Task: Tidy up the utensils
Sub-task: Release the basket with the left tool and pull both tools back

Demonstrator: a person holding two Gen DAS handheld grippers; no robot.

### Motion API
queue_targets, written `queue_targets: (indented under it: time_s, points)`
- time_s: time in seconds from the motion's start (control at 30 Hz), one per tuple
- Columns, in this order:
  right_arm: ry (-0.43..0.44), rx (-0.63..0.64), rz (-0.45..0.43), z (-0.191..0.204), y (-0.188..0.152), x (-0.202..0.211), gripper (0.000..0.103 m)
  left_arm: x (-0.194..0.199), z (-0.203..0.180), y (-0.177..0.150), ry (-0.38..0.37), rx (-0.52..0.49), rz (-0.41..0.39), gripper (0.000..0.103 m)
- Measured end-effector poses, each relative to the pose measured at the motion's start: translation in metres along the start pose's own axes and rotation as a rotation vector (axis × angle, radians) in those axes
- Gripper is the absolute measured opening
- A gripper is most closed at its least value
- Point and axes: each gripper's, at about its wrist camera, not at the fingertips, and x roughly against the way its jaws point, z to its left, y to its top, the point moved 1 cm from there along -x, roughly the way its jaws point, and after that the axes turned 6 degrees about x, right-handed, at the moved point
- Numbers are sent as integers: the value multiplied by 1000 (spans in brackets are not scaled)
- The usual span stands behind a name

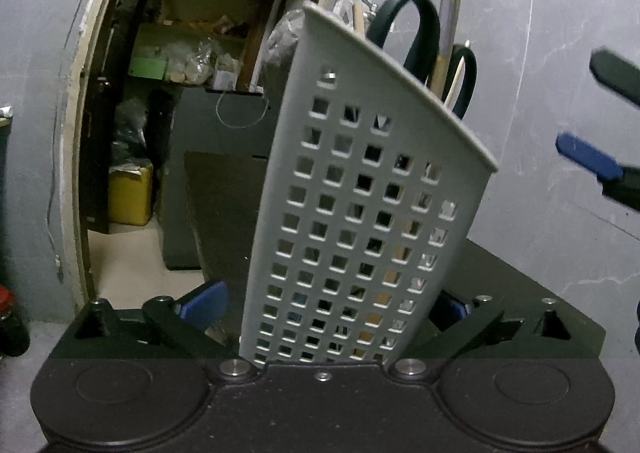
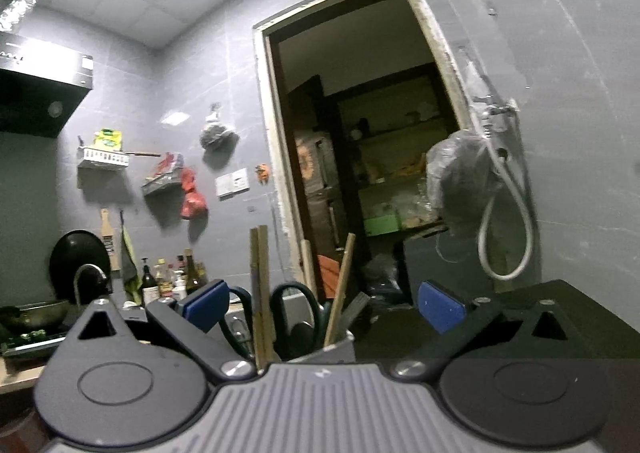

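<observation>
The left claw (image 1: 326,307) stands wide open, and the grey perforated utensil holder (image 1: 360,213) rises between its 2 blue pads; the left pad (image 1: 204,303) is clearly apart from the holder wall, while the right pad (image 1: 454,309) is mostly hidden behind the holder, so I cannot tell if it touches. The holder leans a little to the left in this view and it stands on a dark bench (image 1: 520,293). Out of its top come the black handles of scissors (image 1: 416,33) and some wooden chopsticks (image 1: 450,13) on the far right side. At the right edge of the same view the right claw (image 1: 612,125) appears, blurred, with 1 blue pad and 1 dark finger spread apart. In the right wrist view the right claw (image 2: 322,307) is also wide open and holds nothing. The rim of the utensil holder (image 2: 340,349) is low between its fingers, near the camera, with the scissors (image 2: 296,313) and the chopsticks (image 2: 260,285) standing up from it. Behind is a grey tiled wall with an open doorway (image 2: 360,153), and far left a row of bottles (image 2: 168,277) on the kitchen counter.
</observation>
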Motion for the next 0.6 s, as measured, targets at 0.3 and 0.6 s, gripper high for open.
queue_targets:
  time_s: [0.3,0.6]
  points:
    - [-30,-31,-2,6,-11,17,103,30,-13,2,29,7,-58,102]
    - [-85,-31,4,21,-23,40,103,75,-28,4,36,-32,-112,102]
